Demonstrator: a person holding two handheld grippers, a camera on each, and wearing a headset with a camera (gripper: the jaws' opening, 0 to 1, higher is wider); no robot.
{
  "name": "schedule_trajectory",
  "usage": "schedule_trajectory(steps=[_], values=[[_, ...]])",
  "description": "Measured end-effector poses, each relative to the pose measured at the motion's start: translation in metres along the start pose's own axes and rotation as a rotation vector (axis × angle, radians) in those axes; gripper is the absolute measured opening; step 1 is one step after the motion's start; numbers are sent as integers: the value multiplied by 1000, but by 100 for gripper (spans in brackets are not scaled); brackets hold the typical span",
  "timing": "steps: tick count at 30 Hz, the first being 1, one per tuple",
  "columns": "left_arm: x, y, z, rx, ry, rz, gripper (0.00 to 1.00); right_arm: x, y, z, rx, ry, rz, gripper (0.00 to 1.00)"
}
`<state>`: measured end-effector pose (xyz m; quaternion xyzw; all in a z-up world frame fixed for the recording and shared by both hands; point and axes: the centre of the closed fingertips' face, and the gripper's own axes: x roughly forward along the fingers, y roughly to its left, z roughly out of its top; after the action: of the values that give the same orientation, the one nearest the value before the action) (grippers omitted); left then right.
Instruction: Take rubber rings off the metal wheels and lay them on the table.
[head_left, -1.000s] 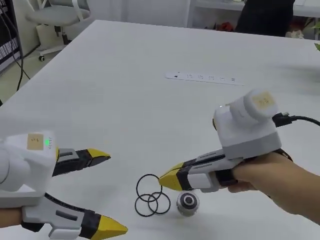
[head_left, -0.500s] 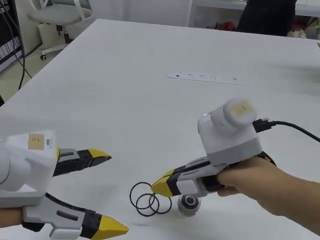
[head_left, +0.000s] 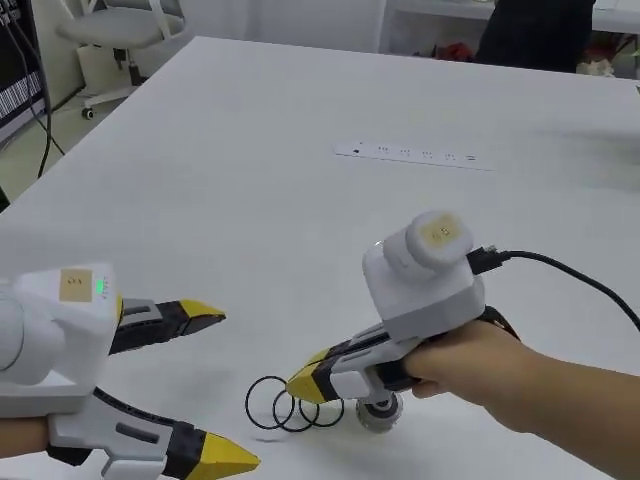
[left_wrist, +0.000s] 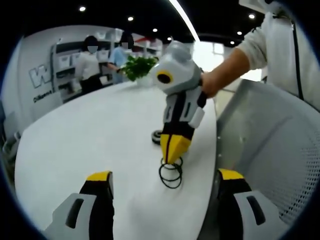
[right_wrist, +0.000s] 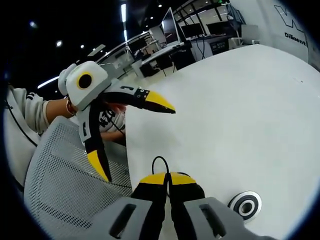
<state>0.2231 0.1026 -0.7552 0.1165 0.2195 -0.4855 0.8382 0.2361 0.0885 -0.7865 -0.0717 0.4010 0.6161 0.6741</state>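
Left gripper (head_left: 217, 388): low at the near-left edge of the table (head_left: 250, 200). Jaws spread wide, nothing between them. Its yellow tips point rightward toward the work, but stand apart from it.

Rubber rings (head_left: 285, 410): three thin black loops, overlapping, flat on the table top right of the left gripper. All are off the wheel. No long axis to speak of; the cluster runs roughly left to right.

Right gripper (head_left: 298, 384): held in a hand, angled down and leftward. Jaws closed together, tip directly over the rings. In the right gripper view a black loop rises just past the closed tips; whether a ring is pinched there or merely lies beyond cannot be told.

Metal wheel (head_left: 378, 411): small, silver, on its side just right of the rings, under the right gripper's body. No ring is visible on it from here.

Judgement: the right gripper is much the nearer tool; the rings lie at its tip, the wheel just behind.

Power strip (head_left: 413, 155): far across the table, well apart.
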Motion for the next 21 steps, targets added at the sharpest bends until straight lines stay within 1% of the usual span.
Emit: schedule_trajectory(steps=[4, 8, 21], values=[[-1, 0, -1, -2, 0, 1, 86, 6, 0, -1, -4, 6, -2, 0], [-1, 0, -2, -2, 1, 0, 86, 10, -3, -5, -2, 21, -12, 0], [1, 0, -2, -1, 1, 1, 85, 13, -8, -14, -33, 34, -41, 0]])
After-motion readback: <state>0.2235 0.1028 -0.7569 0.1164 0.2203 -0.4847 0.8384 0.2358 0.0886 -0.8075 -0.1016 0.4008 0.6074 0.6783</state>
